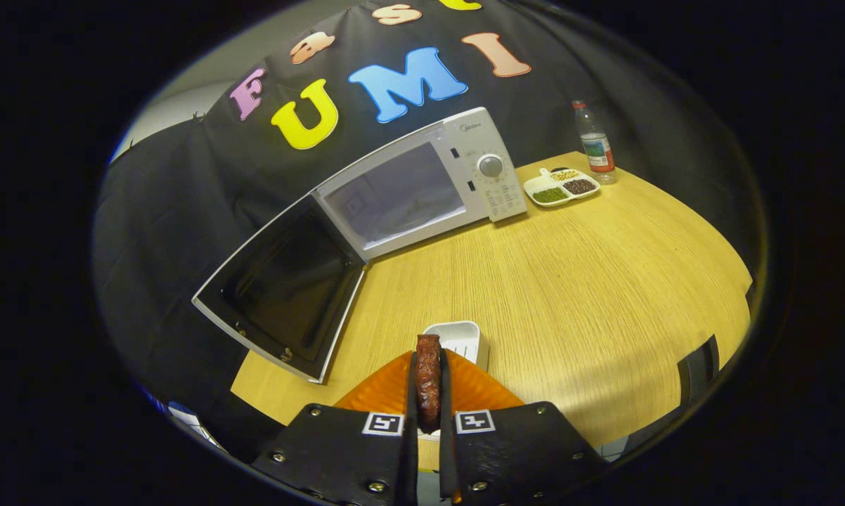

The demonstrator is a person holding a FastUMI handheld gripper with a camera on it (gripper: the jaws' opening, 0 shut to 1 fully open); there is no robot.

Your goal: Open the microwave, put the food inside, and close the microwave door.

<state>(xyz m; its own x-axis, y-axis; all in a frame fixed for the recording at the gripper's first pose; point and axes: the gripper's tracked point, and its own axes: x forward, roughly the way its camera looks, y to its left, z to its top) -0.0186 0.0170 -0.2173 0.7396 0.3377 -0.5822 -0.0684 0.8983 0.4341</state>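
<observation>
My gripper is shut on a dark brown piece of food, a sausage-like strip held upright between both fingers, lifted above the wooden table. Just beyond the fingers sits a small white dish. Further ahead and to the left stands the white microwave with its door swung wide open to the left, the dark inner side of the door facing me. The cavity looks pale and bare. The control panel with a round knob is on the microwave's right side.
To the right of the microwave lies a white divided tray holding green, dark and yellow grains, with a clear plastic bottle behind it. The open door overhangs the table's left edge. The table's right half is bare wood.
</observation>
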